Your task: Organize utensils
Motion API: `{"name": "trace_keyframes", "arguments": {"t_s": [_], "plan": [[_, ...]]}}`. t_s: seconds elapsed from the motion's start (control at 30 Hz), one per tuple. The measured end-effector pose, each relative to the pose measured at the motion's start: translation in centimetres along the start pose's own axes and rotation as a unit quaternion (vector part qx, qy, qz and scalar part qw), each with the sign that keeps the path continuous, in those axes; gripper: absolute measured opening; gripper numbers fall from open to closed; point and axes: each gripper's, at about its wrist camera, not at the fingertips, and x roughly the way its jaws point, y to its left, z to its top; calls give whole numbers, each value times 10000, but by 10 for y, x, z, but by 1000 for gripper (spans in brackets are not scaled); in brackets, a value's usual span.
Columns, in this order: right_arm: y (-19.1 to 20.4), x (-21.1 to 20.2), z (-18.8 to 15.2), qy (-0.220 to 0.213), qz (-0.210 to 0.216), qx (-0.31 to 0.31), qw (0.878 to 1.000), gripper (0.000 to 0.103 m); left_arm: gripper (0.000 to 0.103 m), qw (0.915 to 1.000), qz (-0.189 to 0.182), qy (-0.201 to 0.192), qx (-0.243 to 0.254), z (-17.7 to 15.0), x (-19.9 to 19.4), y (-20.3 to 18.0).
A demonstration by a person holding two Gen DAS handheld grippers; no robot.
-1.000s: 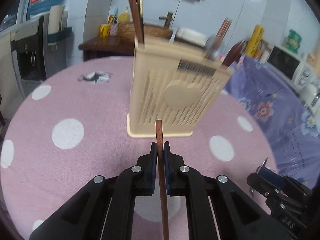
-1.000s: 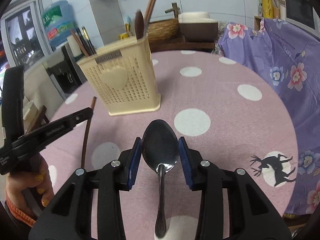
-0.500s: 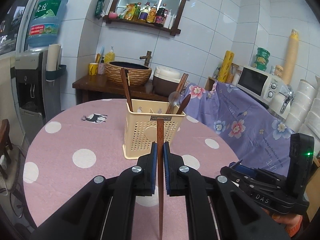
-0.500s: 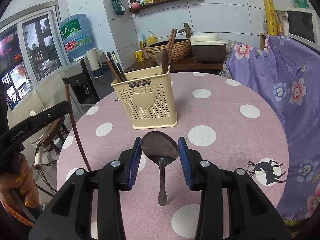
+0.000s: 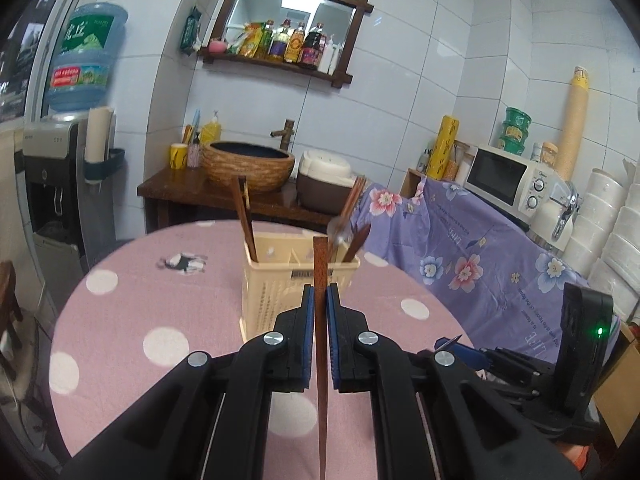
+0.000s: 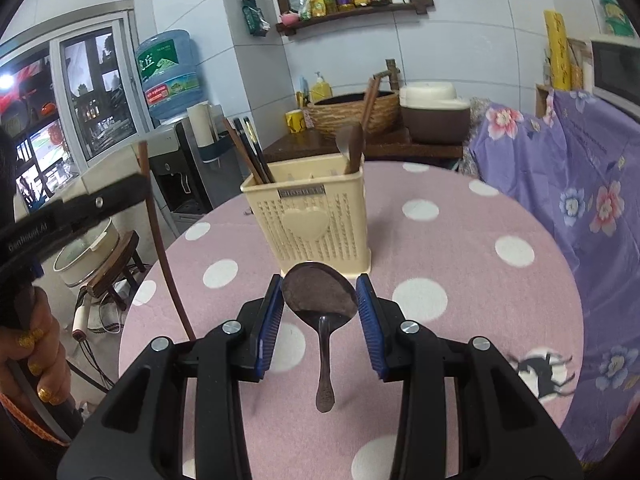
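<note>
While left gripper (image 5: 319,300) clamps a chopstick (image 5: 320,360), right gripper (image 6: 319,300) pinches a spoon (image 6: 319,296); holder (image 6: 308,224) ahead.

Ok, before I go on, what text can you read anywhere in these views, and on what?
"虎丘": label of the water jug.
"GenRobot.AI", partly blurred: side of the left gripper.
Utensil holder nameplate: blurred, unreadable.
Print on the purple cloth: too small to read.
Shelf bottles: labels too small.
</note>
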Motion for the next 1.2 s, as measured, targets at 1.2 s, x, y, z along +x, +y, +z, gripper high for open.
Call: {"name": "trace_keyframes", "arguments": {"t_s": [1.2], "plan": [[33, 148, 91, -517, -595, -923, 9926, 38, 2, 9911, 811, -1030, -240, 94, 92, 50]]}}
